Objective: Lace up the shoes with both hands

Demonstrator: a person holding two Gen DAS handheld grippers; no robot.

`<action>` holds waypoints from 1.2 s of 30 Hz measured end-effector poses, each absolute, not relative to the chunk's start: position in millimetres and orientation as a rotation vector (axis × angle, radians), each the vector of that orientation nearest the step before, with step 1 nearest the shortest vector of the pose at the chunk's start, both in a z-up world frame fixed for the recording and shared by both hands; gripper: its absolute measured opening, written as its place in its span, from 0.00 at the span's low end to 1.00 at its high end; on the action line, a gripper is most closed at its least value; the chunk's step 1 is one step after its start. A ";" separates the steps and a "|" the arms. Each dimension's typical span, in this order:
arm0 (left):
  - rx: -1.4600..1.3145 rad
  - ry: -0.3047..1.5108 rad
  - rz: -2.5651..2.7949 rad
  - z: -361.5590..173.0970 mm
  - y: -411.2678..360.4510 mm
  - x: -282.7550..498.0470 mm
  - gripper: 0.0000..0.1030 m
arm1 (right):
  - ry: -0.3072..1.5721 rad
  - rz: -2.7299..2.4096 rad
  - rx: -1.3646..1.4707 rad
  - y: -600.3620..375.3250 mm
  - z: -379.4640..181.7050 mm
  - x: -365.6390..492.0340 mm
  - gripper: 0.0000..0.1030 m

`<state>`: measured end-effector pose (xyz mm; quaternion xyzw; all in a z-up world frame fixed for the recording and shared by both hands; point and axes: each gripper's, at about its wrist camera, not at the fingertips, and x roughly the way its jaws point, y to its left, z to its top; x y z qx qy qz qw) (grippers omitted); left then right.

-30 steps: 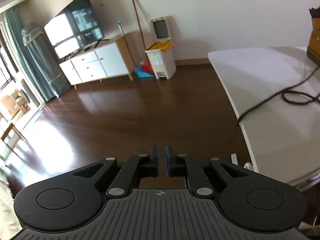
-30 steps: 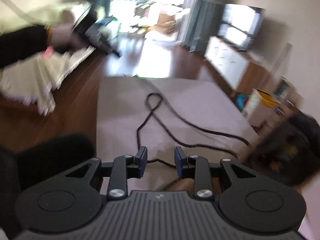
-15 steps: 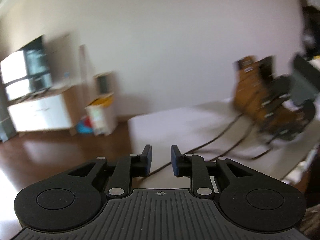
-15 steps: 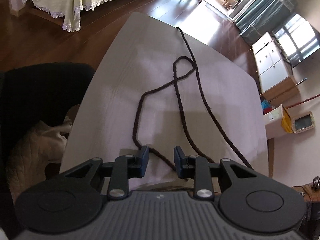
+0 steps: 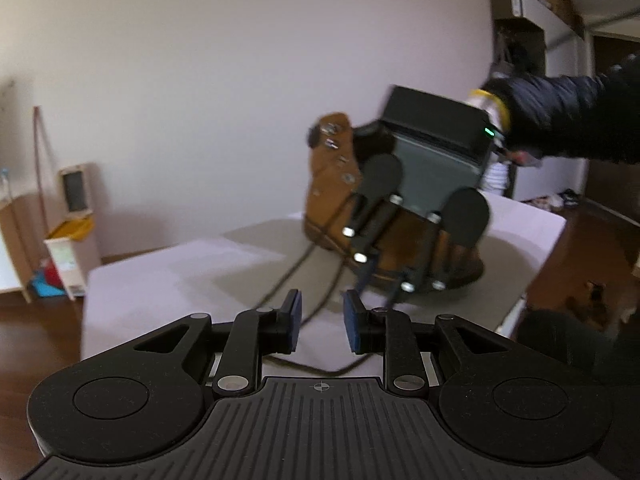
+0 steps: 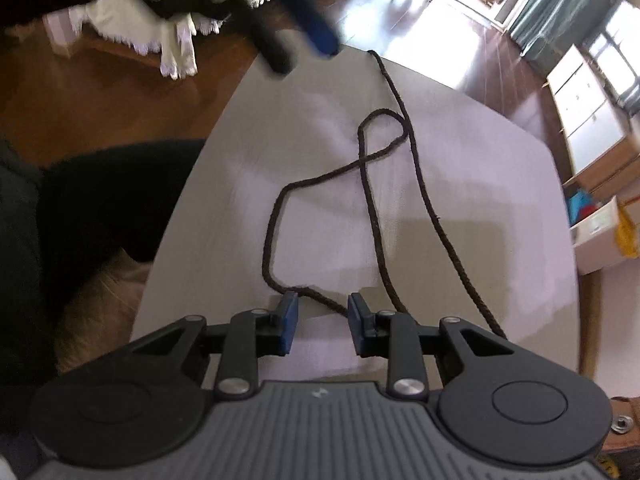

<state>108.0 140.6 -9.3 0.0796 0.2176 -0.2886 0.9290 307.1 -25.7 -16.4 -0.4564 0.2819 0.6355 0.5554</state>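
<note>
Starting with the left wrist view: the left gripper (image 5: pixel 320 322), black with blue pads, sits at 6 o'clock with its jaws partway apart and opening, nothing between them. A stretch of dark brown braided shoelace (image 5: pixel 320 296) shows past the gap, lying on the white table (image 5: pixel 160 280), but it's blurry and I can't follow where each strand ends. At about 1 o'clock stands the tan leather boot (image 5: pixel 330 184) with metal eyelets, and most of it is hidden behind the right gripper (image 5: pixel 380 288), which hangs in front of it pointing down at the table. A black puffy sleeve (image 5: pixel 560 120) comes in from 2 o'clock; the hand itself is mostly out of sight behind the gripper body. The whole boot area is motion-smeared, so which eyelets are laced is anyone's guess.

Right wrist view: the right gripper (image 6: pixel 320 320) points steeply down at the table (image 6: pixel 480 184), jaws partway apart. The shoelace (image 6: pixel 368 200) runs away toward 12 o'clock in a loop that crosses itself, and one strand passes right through the gap between the pads. Honestly can't tell whether the pads touch it, but they don't look clamped. The boot is cut off here. At 11 o'clock there's a blurred black and blue shape, the left gripper (image 6: pixel 304 44), too smeared to read its jaws.
</note>
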 end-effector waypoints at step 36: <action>0.219 0.729 -0.515 -46.1 65.6 158.0 0.10 | 0.572 1.342 -0.719 -108.1 16.3 271.6 0.12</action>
